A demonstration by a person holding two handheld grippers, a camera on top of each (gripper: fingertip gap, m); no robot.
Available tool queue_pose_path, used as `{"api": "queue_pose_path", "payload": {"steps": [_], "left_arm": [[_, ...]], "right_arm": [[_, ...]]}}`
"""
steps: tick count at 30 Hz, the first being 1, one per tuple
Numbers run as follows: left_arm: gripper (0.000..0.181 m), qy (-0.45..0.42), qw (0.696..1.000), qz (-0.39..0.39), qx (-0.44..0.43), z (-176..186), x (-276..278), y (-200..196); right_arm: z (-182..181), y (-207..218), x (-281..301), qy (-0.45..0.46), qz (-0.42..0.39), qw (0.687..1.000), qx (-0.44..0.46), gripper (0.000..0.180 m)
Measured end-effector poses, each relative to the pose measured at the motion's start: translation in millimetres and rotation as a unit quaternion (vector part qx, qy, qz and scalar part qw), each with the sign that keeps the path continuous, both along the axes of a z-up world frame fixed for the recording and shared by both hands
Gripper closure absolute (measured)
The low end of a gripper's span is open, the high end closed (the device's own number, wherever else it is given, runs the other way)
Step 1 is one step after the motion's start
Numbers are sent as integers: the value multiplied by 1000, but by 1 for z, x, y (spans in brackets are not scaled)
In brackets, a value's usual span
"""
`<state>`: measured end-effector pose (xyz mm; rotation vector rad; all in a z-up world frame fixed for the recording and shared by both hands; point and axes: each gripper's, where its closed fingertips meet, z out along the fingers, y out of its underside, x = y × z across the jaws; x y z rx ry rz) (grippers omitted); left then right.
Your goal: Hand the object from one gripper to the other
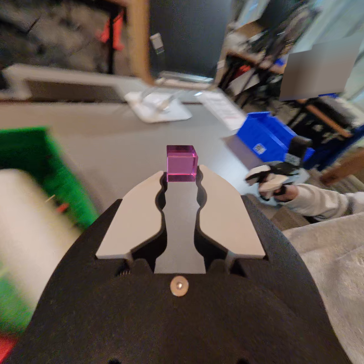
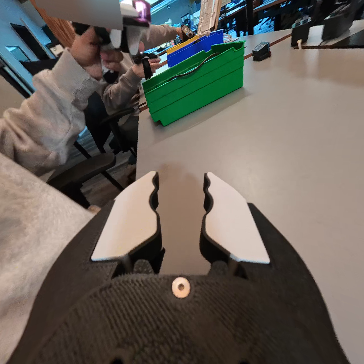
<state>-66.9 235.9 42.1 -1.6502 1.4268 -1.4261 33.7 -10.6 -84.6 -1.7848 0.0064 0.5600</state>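
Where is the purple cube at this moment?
In the left wrist view the purple cube sits centre frame, clamped between the left gripper fingertips, held above the grey table.

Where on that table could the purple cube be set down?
The table is bare from the right gripper up to the green bin. It is crowded behind: blue bin, black box. The left gripper holds the cube.

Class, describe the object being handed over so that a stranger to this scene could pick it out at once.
Start at the grey table with the green bin and blue bin. Above it, the left tongs pinch a small cube at their tips. It alone is see-through purple.
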Motion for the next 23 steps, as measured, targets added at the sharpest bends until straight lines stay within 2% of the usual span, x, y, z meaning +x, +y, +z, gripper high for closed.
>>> {"api": "queue_pose_path", "payload": {"steps": [2,4,6,8,11,14,16,19,23], "left_arm": [[150,-71,996,-60,-14,4,35,-58],[150,-110,988,-101,-29,-5,74,-109],[150,-129,979,-153,-19,-23,106,-155],[150,-125,973,-197,3,-49,129,-188],[150,-119,958,-258,-39,-75,143,-220],[150,-103,943,-295,-111,-94,140,-232],[150,-106,929,-301,-185,-99,142,-229],[151,-118,884,-316,-325,-86,149,-217],[151,-83,859,-349,-366,-93,153,-219]], "right_arm": [[27,8,6,82,-36,996,17,138],[84,12,15,179,-50,978,91,140],[126,12,30,204,-84,962,162,142],[139,13,40,180,-114,959,187,142],[119,13,50,146,-146,961,187,143],[73,7,53,94,-149,972,155,143],[44,4,56,26,-138,983,119,141],[38,1,55,-55,-97,988,109,136],[32,-6,52,-168,-95,973,127,127]]}}
